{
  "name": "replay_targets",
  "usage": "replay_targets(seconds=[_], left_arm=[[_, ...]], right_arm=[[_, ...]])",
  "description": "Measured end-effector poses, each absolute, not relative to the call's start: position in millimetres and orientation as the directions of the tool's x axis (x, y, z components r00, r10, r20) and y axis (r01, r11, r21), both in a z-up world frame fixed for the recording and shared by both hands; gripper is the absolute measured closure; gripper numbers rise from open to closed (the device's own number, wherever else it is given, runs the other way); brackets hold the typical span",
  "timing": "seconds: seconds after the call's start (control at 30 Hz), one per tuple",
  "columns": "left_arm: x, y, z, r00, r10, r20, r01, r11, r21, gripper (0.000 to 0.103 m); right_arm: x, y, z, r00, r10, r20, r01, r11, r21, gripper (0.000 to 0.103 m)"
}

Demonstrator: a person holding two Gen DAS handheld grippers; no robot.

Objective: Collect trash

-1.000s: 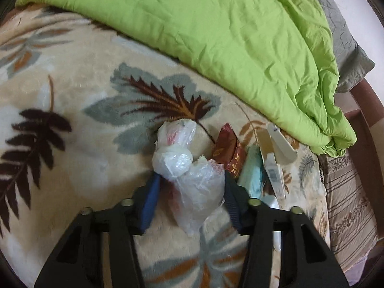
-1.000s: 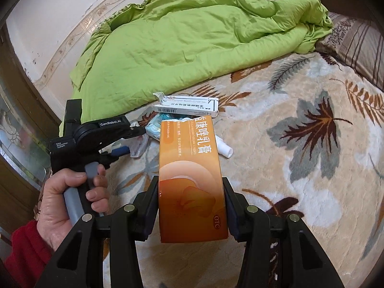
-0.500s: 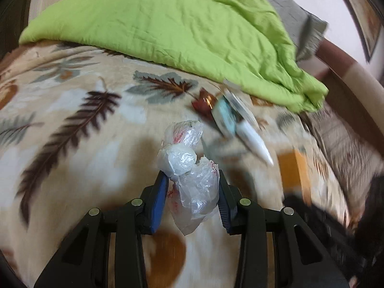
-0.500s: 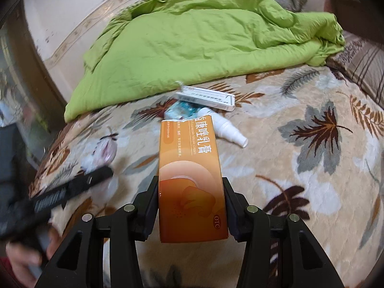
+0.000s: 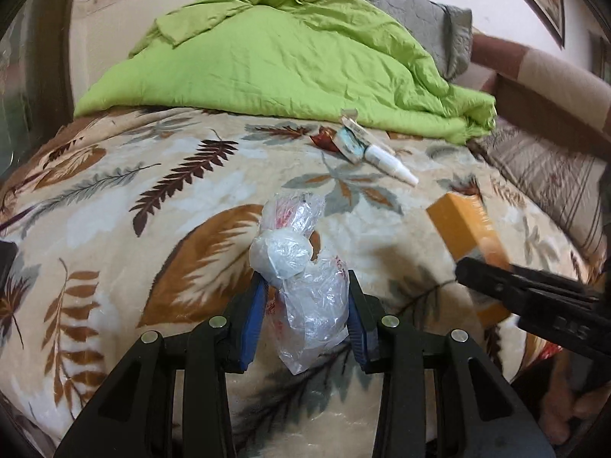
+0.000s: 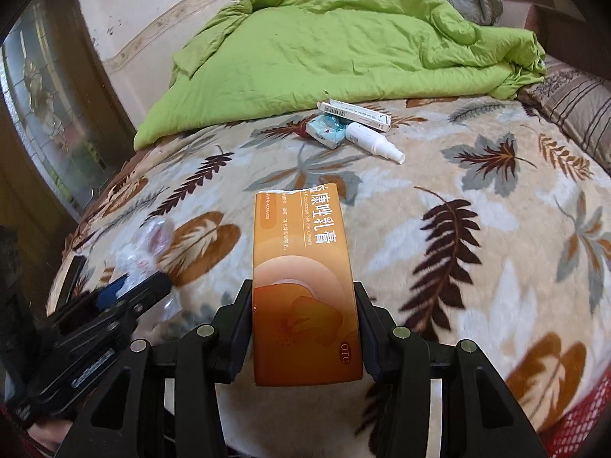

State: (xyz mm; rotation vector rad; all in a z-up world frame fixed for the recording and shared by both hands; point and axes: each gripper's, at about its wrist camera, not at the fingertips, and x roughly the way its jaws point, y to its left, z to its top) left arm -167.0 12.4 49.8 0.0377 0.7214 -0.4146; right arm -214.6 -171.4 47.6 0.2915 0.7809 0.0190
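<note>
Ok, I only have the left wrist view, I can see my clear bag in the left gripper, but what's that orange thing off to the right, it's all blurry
Observer: It is an orange box with white print and "OTC" in a corner, clamped between the fingers of the right gripper.
Operator: Is the box whole?
Observer: Its far end is torn open, with a ragged white edge.
Operator: And that pile by the green quilt, what's the long white thing at the back?
Observer: A narrow white carton with a barcode, lying behind the teal packet and the white spray bottle.
Operator: Anything at the bed's near right edge?
Observer: Some red mesh shows at the near right corner; I cannot tell what it belongs to.
</note>
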Motion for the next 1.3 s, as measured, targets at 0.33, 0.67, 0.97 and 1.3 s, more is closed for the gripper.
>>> replay_targets(seconds=[0.33, 0.67, 0.97, 1.3], left_arm=[[-184, -2, 52, 0.732, -0.333, -0.594, 0.417, 0.909, 0.004, 0.065], [-196, -20, 49, 0.747, -0.333, -0.576, 0.456, 0.886, 0.079, 0.065], [-195, -22, 47, 0.746, -0.326, -0.58, 0.453, 0.887, 0.084, 0.065], [-194, -20, 45, 0.745, -0.323, -0.584, 0.452, 0.888, 0.085, 0.065]], right_arm=[[-245, -177, 55, 0.735, 0.094, -0.671, 0.108, 0.961, 0.254, 0.051], [-248, -182, 54, 0.746, 0.087, -0.661, 0.117, 0.959, 0.259, 0.051], [-243, -179, 51, 0.737, 0.073, -0.672, 0.127, 0.961, 0.245, 0.051], [-244, -181, 52, 0.735, 0.059, -0.676, 0.138, 0.963, 0.233, 0.051]])
